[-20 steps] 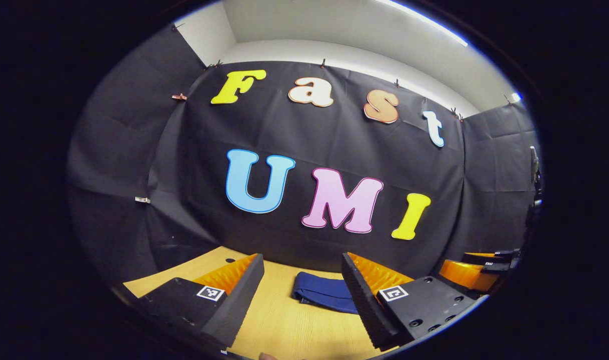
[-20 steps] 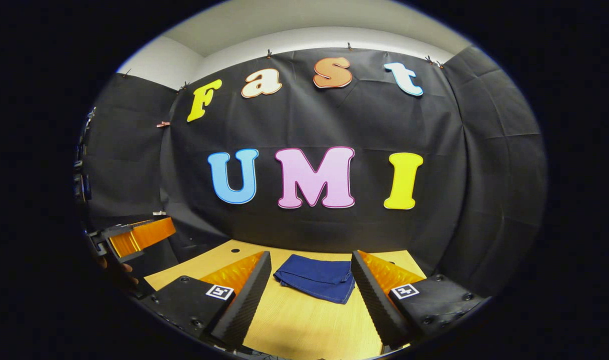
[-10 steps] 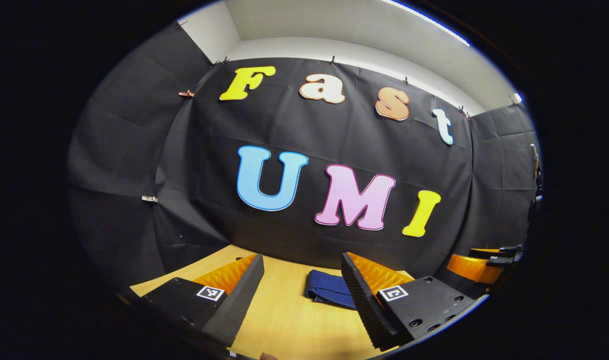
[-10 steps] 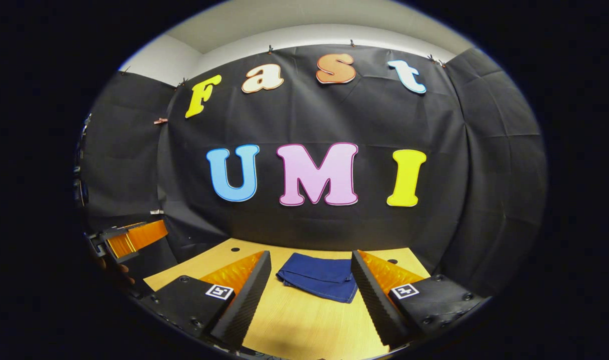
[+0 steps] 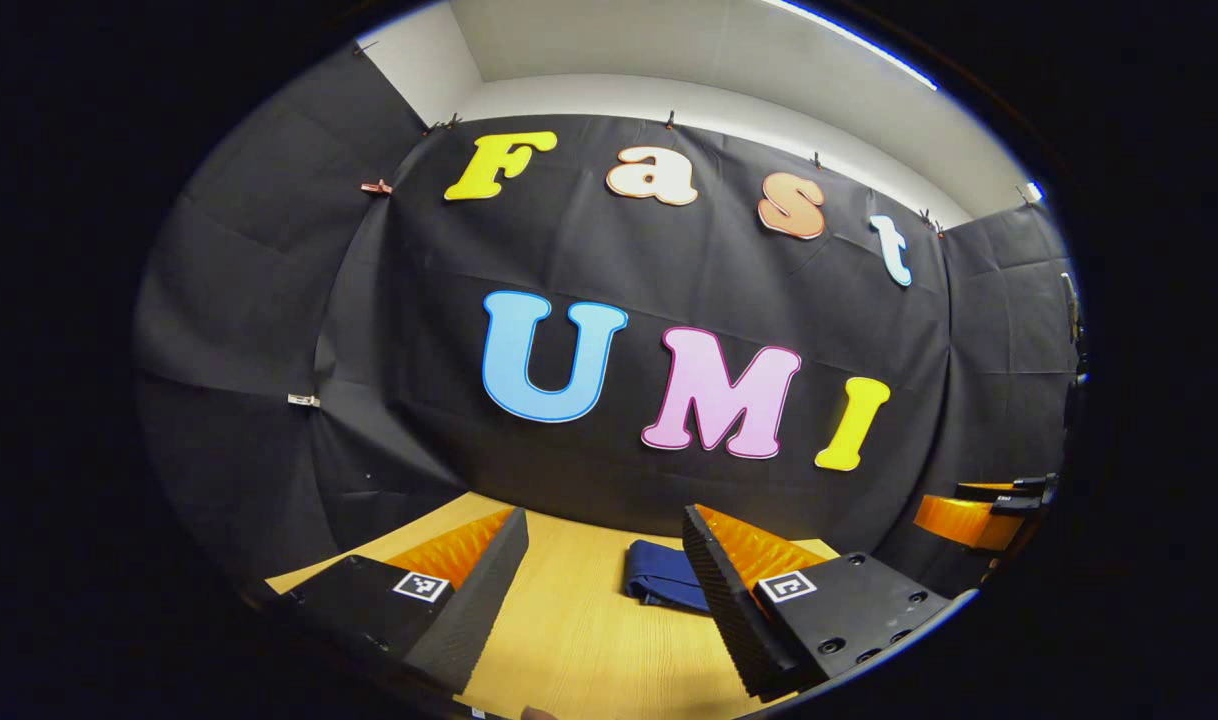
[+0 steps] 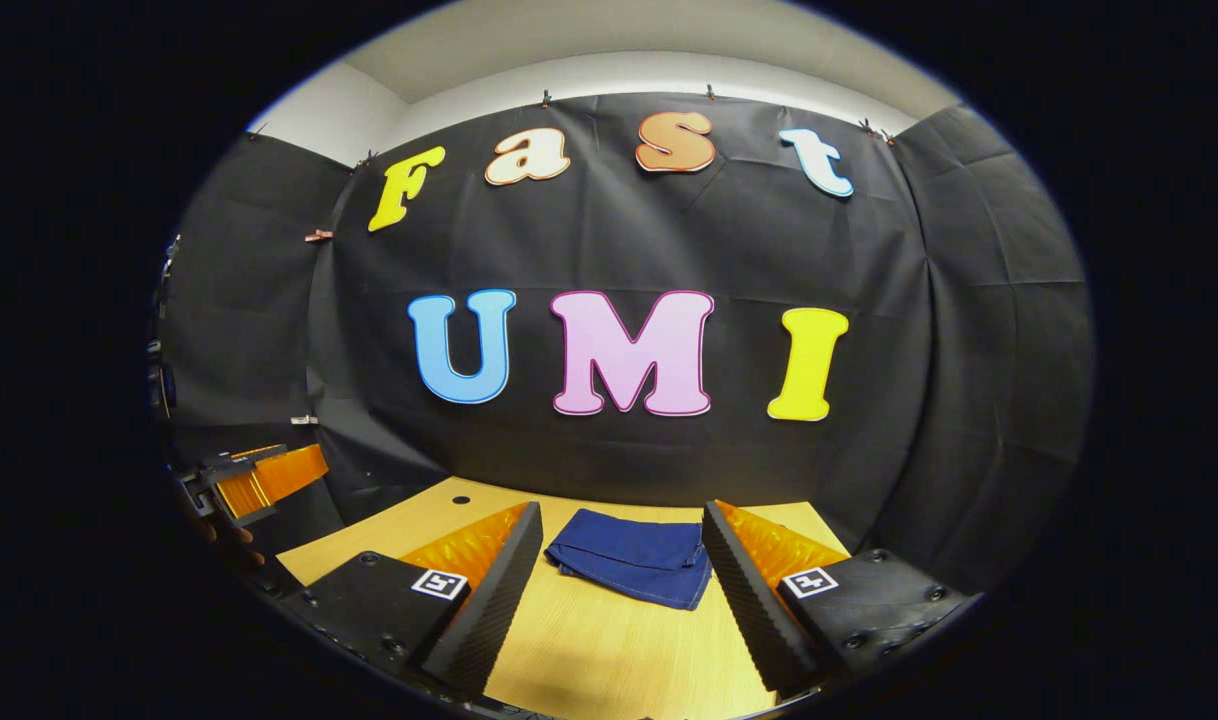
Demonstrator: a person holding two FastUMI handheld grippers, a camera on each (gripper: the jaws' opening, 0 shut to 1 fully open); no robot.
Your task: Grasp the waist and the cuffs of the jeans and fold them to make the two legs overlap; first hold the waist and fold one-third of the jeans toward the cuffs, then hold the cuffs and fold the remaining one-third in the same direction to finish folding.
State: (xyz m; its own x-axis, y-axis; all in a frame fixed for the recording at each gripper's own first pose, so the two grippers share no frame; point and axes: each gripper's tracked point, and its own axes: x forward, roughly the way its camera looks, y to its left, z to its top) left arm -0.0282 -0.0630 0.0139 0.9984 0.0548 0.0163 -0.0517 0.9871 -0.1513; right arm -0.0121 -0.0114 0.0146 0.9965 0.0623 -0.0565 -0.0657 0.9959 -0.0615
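Note:
The dark blue jeans lie folded into a compact rectangle on the wooden table, near its far edge. In the right gripper view they sit ahead, between the fingers of my right gripper, which is open and holds nothing. In the left gripper view the jeans are partly hidden behind the right-hand finger of my left gripper, also open and empty. Both grippers hover well back from the cloth. My left gripper shows at the far left of the right gripper view, and my right gripper at the far right of the left gripper view.
Black cloth walls close the booth behind and beside the table. A small dark hole marks the tabletop near its far left corner. A hand holds the left gripper at the left rim.
Both grippers have drawn slightly back and shifted; in the left gripper view the jeans slid rightward and look smaller. The jeans themselves have not moved, and both grippers stayed open.

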